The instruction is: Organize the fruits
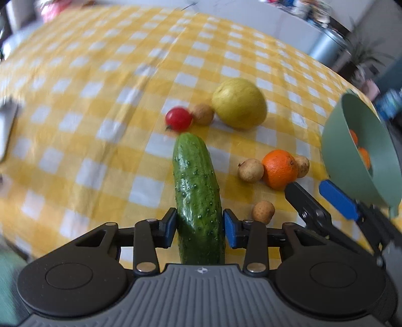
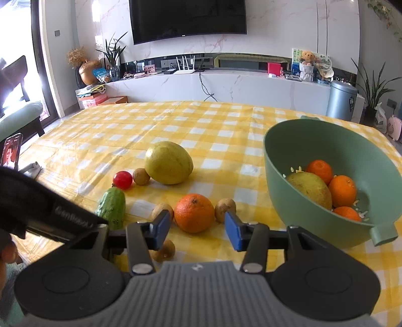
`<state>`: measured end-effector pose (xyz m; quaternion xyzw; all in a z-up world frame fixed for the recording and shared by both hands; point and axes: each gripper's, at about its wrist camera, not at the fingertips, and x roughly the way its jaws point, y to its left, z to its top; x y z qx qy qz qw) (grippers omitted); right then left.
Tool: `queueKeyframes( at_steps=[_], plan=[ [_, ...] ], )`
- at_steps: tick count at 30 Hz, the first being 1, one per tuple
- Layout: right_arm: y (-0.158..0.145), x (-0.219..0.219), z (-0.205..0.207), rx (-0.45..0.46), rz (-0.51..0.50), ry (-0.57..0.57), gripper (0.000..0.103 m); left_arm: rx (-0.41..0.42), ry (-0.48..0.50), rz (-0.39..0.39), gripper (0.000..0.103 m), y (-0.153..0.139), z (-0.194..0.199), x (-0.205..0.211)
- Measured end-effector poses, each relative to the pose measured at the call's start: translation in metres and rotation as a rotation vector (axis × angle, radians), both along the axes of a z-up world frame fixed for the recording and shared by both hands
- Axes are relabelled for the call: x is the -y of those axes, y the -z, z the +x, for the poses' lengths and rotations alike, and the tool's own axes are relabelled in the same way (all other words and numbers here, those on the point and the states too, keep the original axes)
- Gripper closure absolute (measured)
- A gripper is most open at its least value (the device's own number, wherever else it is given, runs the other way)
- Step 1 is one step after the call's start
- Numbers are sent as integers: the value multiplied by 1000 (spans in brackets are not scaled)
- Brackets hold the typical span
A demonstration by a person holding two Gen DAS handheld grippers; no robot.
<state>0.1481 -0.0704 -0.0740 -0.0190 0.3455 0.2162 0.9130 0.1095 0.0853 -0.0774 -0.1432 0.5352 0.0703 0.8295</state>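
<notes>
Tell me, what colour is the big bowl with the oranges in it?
The bowl is pale green, seen best from the right wrist camera.

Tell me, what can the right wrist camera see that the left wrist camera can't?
Only the right wrist view shows the yellow-green fruit inside the green bowl, plus the TV.

Only the left wrist view shows the left gripper with its blue pads against the cucumber.

Both show the orange, cherry tomato and checked tablecloth.
</notes>
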Motion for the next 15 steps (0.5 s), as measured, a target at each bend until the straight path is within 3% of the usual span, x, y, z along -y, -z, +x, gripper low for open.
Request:
queueKeyframes(
  at_steps=[5,15],
  plan=[
    [6,-5,10,-31,11,7,60,9,70,36,59,1,3,5],
    [22,13,35,-188,215,97,60,19,120,50,55,5,8,7]
  ],
)
